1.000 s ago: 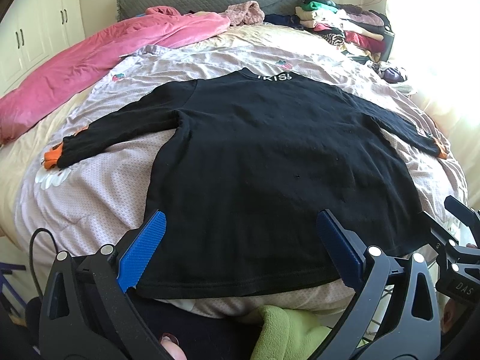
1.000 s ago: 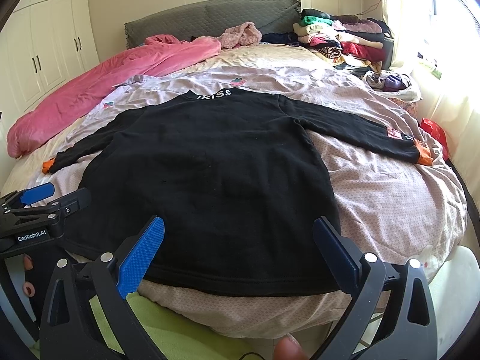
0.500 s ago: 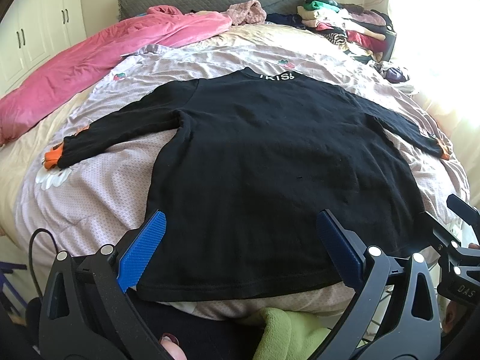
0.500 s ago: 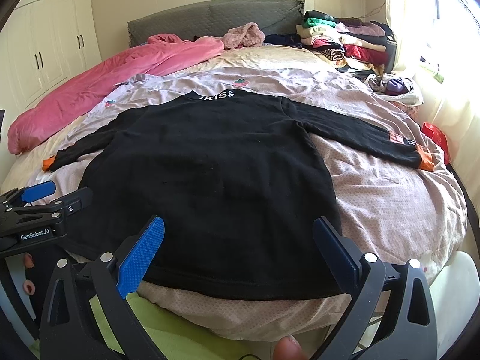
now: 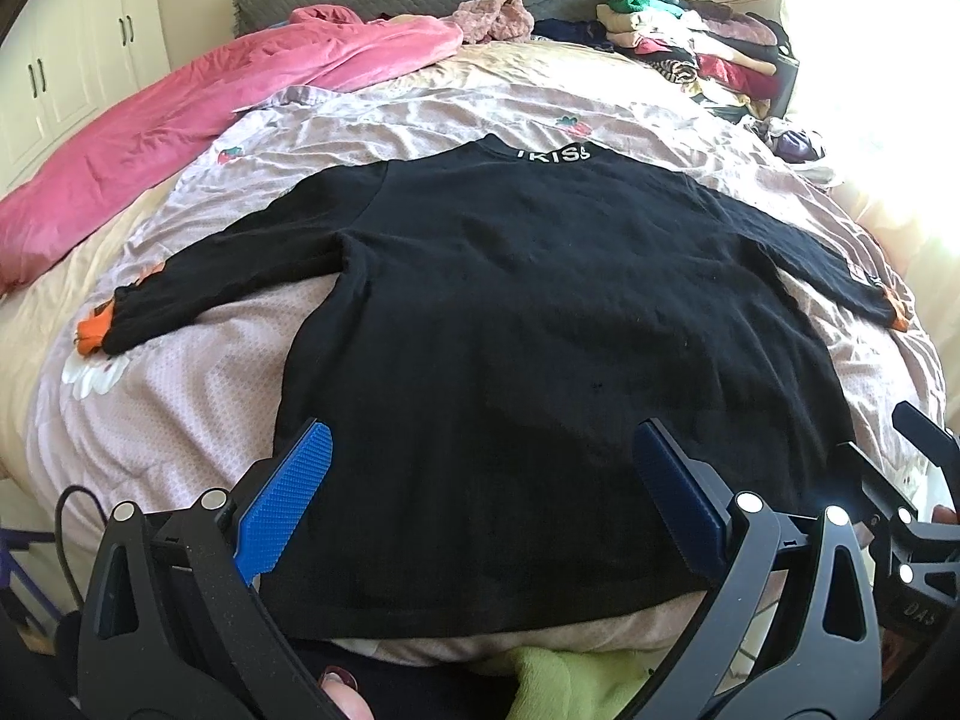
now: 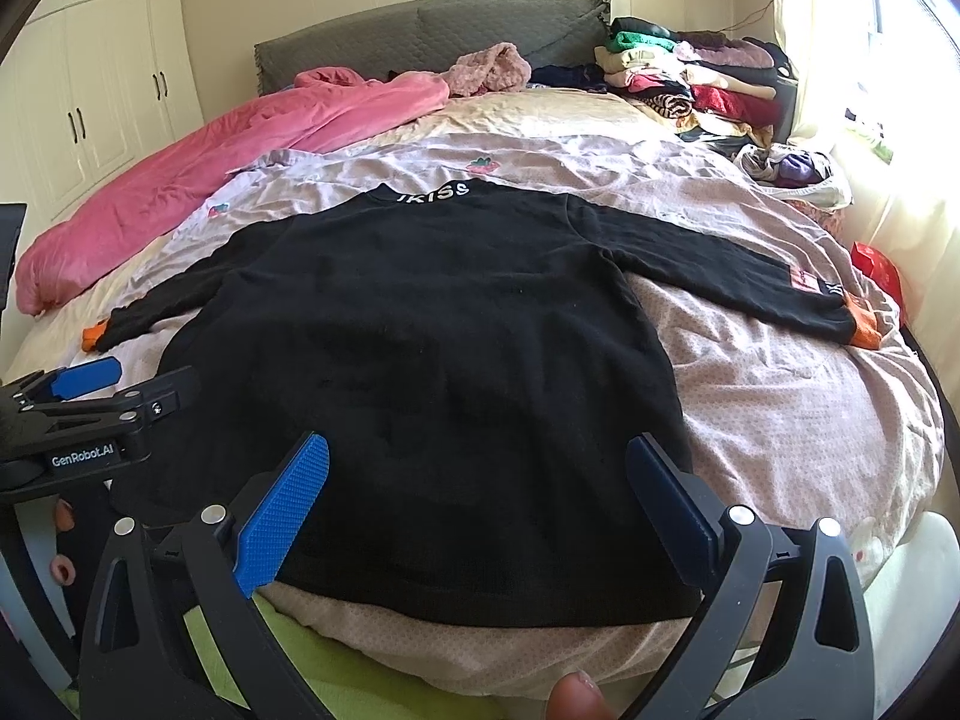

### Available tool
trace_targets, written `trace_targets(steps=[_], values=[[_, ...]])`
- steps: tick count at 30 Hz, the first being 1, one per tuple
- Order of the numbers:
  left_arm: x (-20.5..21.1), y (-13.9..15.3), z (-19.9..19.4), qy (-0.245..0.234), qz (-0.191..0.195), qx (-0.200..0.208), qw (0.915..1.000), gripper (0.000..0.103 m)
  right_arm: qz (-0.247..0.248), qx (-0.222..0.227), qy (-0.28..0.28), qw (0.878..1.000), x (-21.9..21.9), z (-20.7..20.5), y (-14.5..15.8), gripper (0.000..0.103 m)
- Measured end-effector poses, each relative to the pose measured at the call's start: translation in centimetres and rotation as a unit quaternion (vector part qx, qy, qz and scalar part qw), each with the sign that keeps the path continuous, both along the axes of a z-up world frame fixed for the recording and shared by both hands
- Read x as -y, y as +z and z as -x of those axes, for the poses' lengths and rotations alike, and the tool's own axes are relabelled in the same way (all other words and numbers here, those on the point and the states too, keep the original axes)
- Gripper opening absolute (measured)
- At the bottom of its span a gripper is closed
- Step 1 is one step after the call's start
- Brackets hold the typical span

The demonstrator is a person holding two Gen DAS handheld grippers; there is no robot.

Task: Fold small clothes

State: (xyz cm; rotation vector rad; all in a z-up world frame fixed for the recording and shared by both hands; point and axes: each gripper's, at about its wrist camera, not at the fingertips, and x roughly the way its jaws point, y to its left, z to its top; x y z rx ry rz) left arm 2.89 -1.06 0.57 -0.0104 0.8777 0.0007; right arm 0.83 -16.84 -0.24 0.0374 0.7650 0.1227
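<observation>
- Fingers of the left gripper and right gripper spread wide, holding nothing, poised over the hem.
- Black sweatshirt lies flat, sleeves spread, on the bed's pink quilt.
- Folded clothes pile sits beside the headboard.

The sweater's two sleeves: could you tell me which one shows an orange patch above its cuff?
The right sleeve, toward the window. It has an orange patch above its cuff; the left sleeve shows only its orange cuff.
</observation>
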Motion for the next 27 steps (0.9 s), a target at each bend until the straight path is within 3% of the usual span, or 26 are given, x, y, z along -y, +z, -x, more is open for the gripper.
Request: trace_targets(steps=[18,27], values=[[1.9,0.1,-5.0,-0.006,-0.009,-0.006,0.9999,0.094,-0.005,0.035,-0.045,0.998,3.6,-4.9,1.9,0.099],[2.1,0.4,-7.7,-0.006,-0.004,-0.005,1.0000,0.094,-0.004,0.031,-0.075,0.997,6.2,-7.1,1.6,0.099]])
